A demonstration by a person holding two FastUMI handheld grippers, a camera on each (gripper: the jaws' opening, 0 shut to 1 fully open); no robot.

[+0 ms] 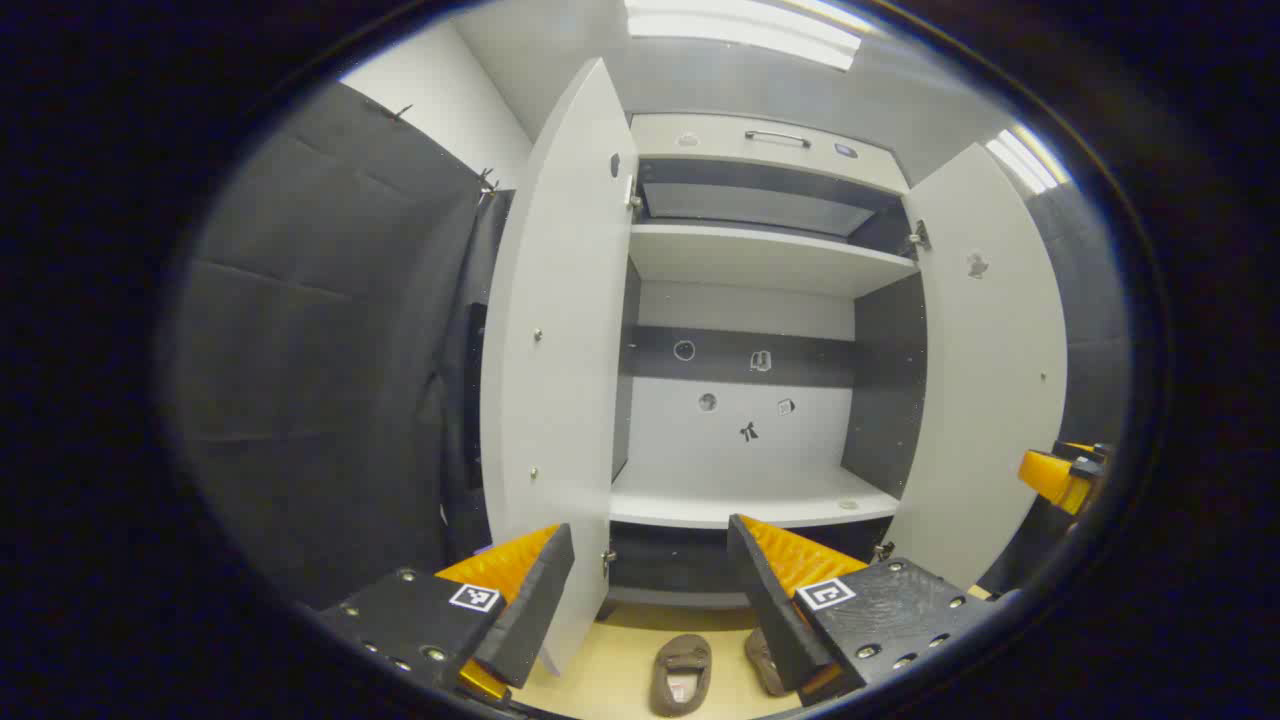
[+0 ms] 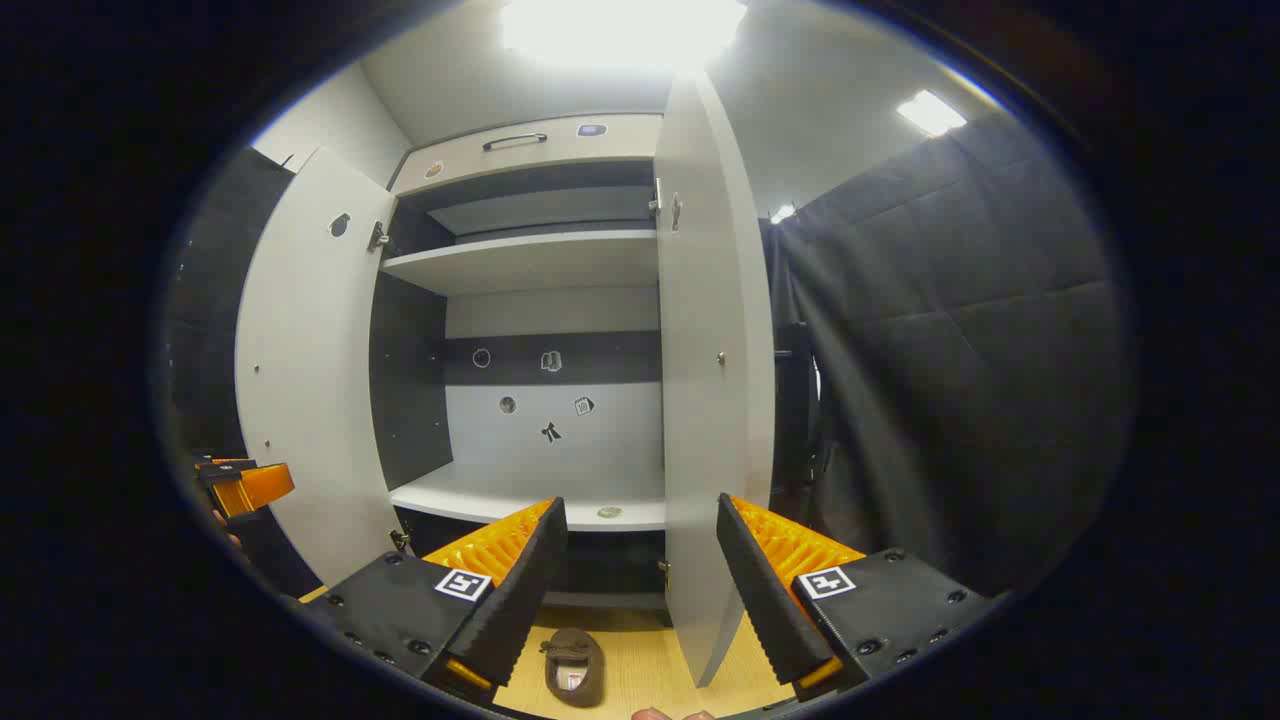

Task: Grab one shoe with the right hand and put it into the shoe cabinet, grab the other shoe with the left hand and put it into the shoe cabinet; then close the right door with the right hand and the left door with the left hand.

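The white shoe cabinet (image 1: pixel 760 260) (image 2: pixel 540 265) stands ahead with both doors swung wide: left door (image 1: pixel 555 350) (image 2: pixel 305 370), right door (image 1: pixel 985 360) (image 2: pixel 715 370). Its lower shelf (image 1: pixel 750 495) (image 2: pixel 530 495) is bare. Two brown shoes lie on the wooden floor in front of it: one (image 1: pixel 683 672) (image 2: pixel 573 665) in full view, the other (image 1: pixel 765 662) partly hidden behind a finger. My left gripper (image 1: pixel 650 590) hovers open above them, holding nothing. My right gripper (image 2: pixel 640 585) is open too, empty, straddling the right door's lower edge. Each gripper also shows at the other view's edge (image 1: pixel 1060 475) (image 2: pixel 240 485).
Black cloth walls (image 1: pixel 320 380) (image 2: pixel 950 370) flank the cabinet on both sides. An upper shelf (image 1: pixel 765 255) and a top drawer with a handle (image 1: pixel 775 137) sit above. Fingertips of a hand (image 2: pixel 670 714) show at the bottom of the right gripper view.
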